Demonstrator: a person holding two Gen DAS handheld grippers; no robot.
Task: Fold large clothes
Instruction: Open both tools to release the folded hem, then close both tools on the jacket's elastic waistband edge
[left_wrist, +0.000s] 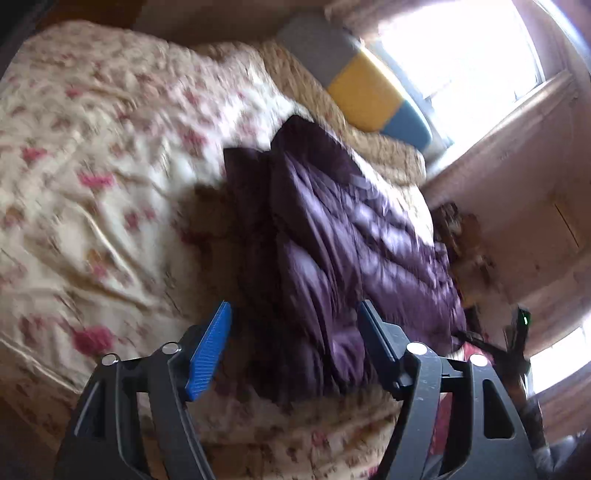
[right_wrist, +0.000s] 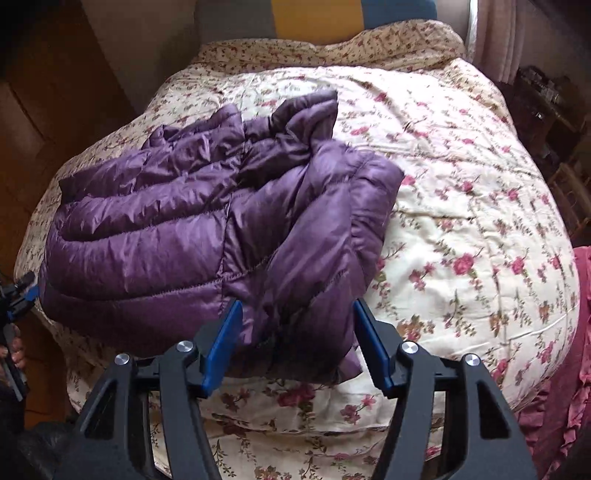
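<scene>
Purple puffer jacket (right_wrist: 207, 221) sits on the floral bed (right_wrist: 461, 184), already bundled into a rough multi-layer fold, near the bed's front edge.

Right tongs (right_wrist: 295, 310): spread wide, nothing gripped. Jacket's near end sits dead ahead at 12 o'clock, right between the blue pads (right_wrist: 225, 343); I can't tell if they touch the fabric. From here the bulk runs off toward 10 o'clock, long axis roughly 9-to-3 across the view, loose collar end up around 12.

Left tongs (left_wrist: 295, 310): also wide, empty. That view is motion-blurred. Jacket (left_wrist: 332, 236) fills 12 to 1 o'clock in it, long axis pointing away from me, near end between the pads (left_wrist: 210, 350).

The left rig shows at the 9 o'clock edge of the right view, beside the jacket's far-left end.

My read: right side is nearer and better lined up on the sleeve/hem end. Next fold likely starts there, closing on that near edge.
</scene>
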